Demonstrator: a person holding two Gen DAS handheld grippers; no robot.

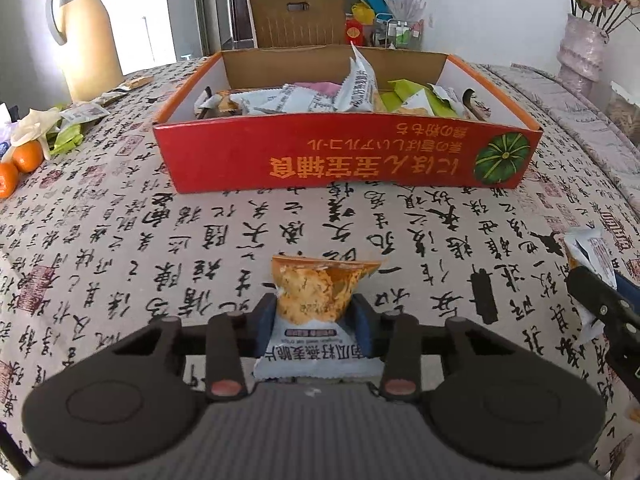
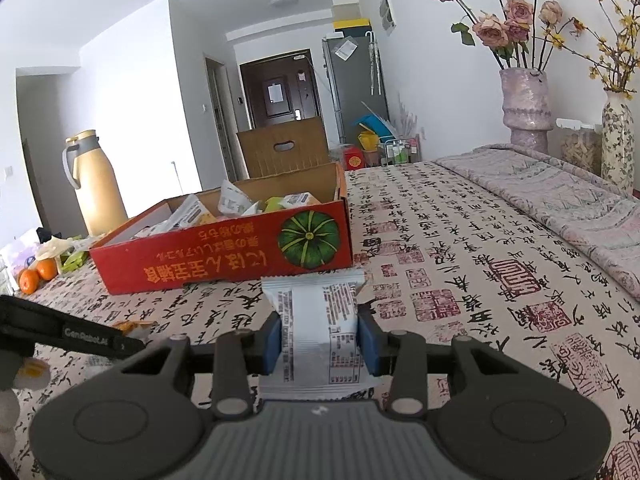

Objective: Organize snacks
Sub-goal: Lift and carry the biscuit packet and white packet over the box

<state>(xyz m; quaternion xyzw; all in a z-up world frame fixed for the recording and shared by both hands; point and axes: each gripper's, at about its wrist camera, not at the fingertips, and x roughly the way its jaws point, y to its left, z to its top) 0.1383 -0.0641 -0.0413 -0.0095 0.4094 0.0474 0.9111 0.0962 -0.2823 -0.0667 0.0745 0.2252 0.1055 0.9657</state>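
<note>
While both grippers pinch packets, red box waits far ahead: left gripper squeezes orange packet, right gripper squeezes white packet, ready for box.

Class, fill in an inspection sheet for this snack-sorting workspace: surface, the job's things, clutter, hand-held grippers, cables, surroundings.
Surface: calligraphy-print tablecloth covers the table.
Job's things: red box holding many snack packets; orange snack packet and white snack packet, each between gripper pads.
Clutter: oranges, wrappers and a thermos at the table's left.
Grippers: left hand-held gripper shut on the orange snack packet; right hand-held gripper shut on the white snack packet.
Cables: nothing seen.
Surroundings: flower vases, cardboard box, fridge, door.
</note>
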